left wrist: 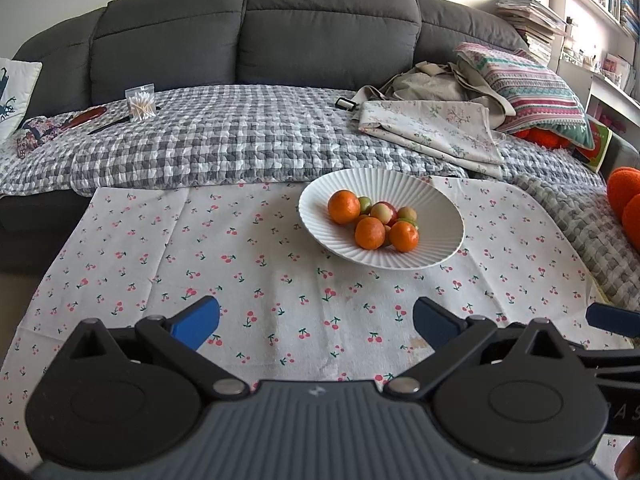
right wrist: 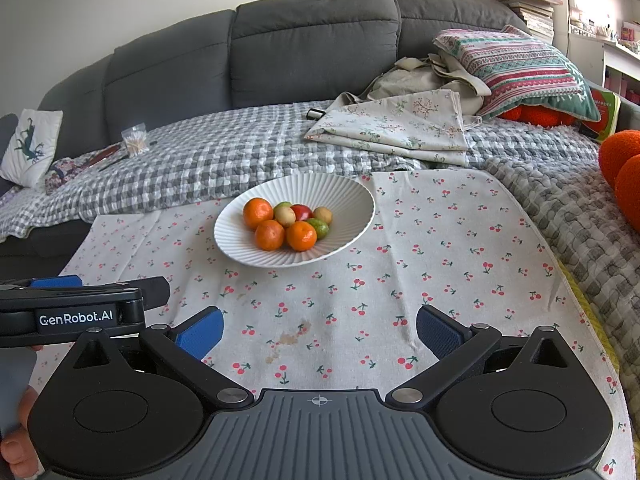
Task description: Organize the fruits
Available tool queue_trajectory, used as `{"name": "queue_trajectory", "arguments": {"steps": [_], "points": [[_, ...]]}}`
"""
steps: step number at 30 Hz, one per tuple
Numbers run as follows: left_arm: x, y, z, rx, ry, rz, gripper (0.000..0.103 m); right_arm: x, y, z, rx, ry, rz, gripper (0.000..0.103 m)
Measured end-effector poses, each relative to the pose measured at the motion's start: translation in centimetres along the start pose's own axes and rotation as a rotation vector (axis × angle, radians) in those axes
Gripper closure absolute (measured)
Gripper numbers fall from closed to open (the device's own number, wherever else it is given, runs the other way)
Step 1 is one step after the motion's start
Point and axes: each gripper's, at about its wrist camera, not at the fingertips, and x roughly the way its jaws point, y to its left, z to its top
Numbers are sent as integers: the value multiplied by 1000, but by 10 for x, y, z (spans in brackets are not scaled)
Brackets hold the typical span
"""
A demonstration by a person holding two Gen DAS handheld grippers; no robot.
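With both my left gripper (left wrist: 316, 322) and right gripper (right wrist: 320, 330) spread wide and empty short of the bowl (right wrist: 352, 196), where the fruits (right wrist: 286, 222) sit heaped, a careless pinch could roll oranges out onto the cloth (right wrist: 440, 240).

White ribbed bowl (right wrist: 352, 200) of oranges (right wrist: 269, 234) on cherry-print cloth (right wrist: 440, 248).

Two low views, shared bowl (left wrist: 432, 200)
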Motion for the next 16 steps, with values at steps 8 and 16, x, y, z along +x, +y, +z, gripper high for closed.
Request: {"name": "queue_trajectory", "arguments": {"steps": [8, 16], "points": [[-1, 1, 1, 2, -4, 2, 1, 0, 1, 0, 0, 0, -1, 0], [-1, 1, 0, -2, -1, 0, 1, 0, 1, 0, -1, 0, 0, 0]]}}
